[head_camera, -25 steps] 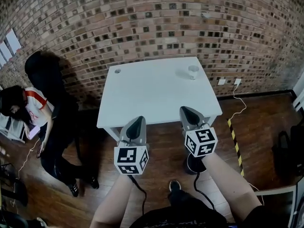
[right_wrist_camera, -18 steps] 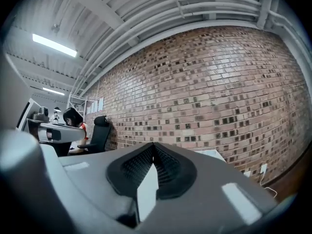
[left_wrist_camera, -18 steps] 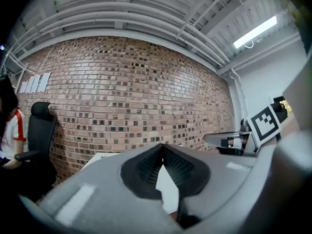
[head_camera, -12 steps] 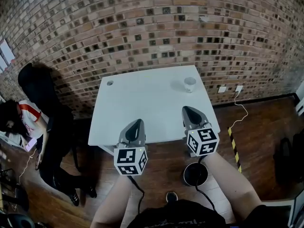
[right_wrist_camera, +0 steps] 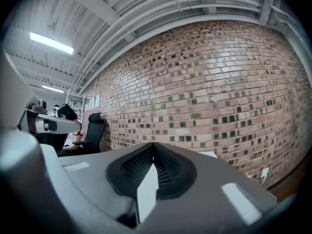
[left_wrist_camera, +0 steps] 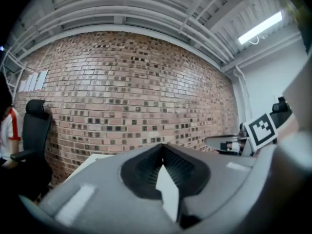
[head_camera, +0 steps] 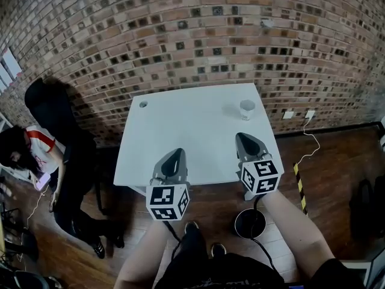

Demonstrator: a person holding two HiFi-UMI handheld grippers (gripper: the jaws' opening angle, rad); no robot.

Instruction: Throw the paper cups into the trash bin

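Observation:
A white paper cup (head_camera: 246,109) stands upright near the far right corner of the white table (head_camera: 186,137). A black round trash bin (head_camera: 249,223) sits on the floor by the table's near right corner, under my right forearm. My left gripper (head_camera: 174,156) hovers over the table's near edge, shut and empty. My right gripper (head_camera: 244,138) is held over the near right part of the table, short of the cup, also shut and empty. In the left gripper view the left gripper (left_wrist_camera: 162,146) points at the brick wall. The right gripper (right_wrist_camera: 153,145) shows the same in its own view.
A small round spot (head_camera: 143,104) marks the table's far left corner. A person (head_camera: 36,155) sits at the left beside a black office chair (head_camera: 57,110). A brick wall (head_camera: 192,35) backs the table. A cable (head_camera: 307,146) and striped tape (head_camera: 299,185) lie on the floor at right.
The head view has shifted, so the table sits lower in the frame and the trash bin shows in full. Both grippers stay shut, held over the near edge.

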